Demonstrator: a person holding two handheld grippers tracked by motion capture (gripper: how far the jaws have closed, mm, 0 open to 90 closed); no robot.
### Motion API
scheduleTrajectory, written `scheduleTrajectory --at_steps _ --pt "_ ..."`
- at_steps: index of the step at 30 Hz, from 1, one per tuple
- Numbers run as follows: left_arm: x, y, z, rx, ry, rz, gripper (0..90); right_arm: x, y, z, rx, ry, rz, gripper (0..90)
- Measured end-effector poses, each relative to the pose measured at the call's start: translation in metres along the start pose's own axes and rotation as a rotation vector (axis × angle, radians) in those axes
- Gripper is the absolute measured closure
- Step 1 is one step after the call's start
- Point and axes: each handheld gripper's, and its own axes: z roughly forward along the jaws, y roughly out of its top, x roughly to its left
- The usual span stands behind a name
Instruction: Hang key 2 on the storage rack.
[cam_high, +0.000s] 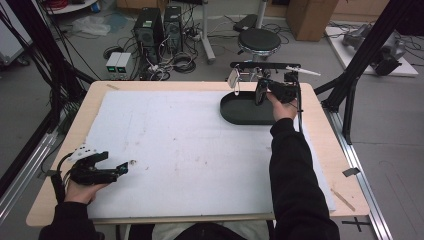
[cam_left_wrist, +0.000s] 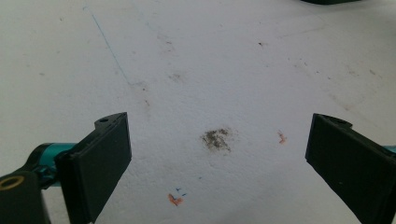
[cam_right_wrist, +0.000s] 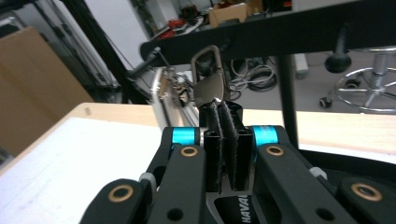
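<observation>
A black rack bar (cam_high: 265, 65) stands at the table's far edge, and small items hang from it. One is a grey metal carabiner (cam_right_wrist: 210, 77), which hangs from a peg under the bar (cam_right_wrist: 261, 35). My right gripper (cam_right_wrist: 218, 106) is shut, and its pads pinch the carabiner's lower end. In the high view the right gripper (cam_high: 260, 92) is held up above the black oval tray (cam_high: 235, 112), just below the rack. My left gripper (cam_high: 122, 169) rests low at the near left of the white mat, its jaws wide open over bare mat (cam_left_wrist: 219, 154).
A white tag (cam_high: 233, 77) and a silver clip with small parts (cam_right_wrist: 170, 91) hang on the rack beside the carabiner. A white stick (cam_high: 306, 71) lies on the bar's right end. The white mat (cam_high: 190, 145) covers the wooden table. Computers, cables and a stool stand on the floor behind.
</observation>
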Motion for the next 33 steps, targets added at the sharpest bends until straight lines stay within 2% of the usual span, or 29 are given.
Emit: scheduleTrajectory --at_steps 3,4,15,20,22,29,31,33 --pt "0.000 0.000 0.001 0.003 0.001 0.001 7.3 -0.002 -0.001 0.004 -0.002 -0.015 0.007 87.6" --pt "0.000 0.000 0.001 0.005 0.000 0.003 7.3 -0.003 -0.002 0.006 -0.004 -0.017 0.023 87.6" --pt "0.002 -0.001 0.003 0.017 0.004 0.004 7.3 -0.006 -0.004 0.011 -0.034 0.009 0.042 87.5" --pt "0.004 -0.003 0.002 0.021 0.004 0.003 7.3 -0.008 -0.004 0.010 -0.030 0.022 0.056 87.5" --pt "0.004 -0.004 0.002 0.019 0.005 -0.002 7.3 -0.008 -0.004 0.010 -0.031 0.018 0.047 87.5" --pt "0.004 -0.006 -0.001 0.020 0.008 -0.001 7.3 -0.011 -0.006 0.013 -0.014 0.016 0.074 86.7" --pt "0.004 -0.006 -0.002 0.019 0.008 -0.003 7.3 -0.013 -0.006 0.013 -0.020 0.012 0.080 82.4" --pt "0.004 -0.007 -0.003 0.018 0.012 -0.003 7.3 -0.014 -0.005 0.011 -0.030 0.009 0.107 75.6"
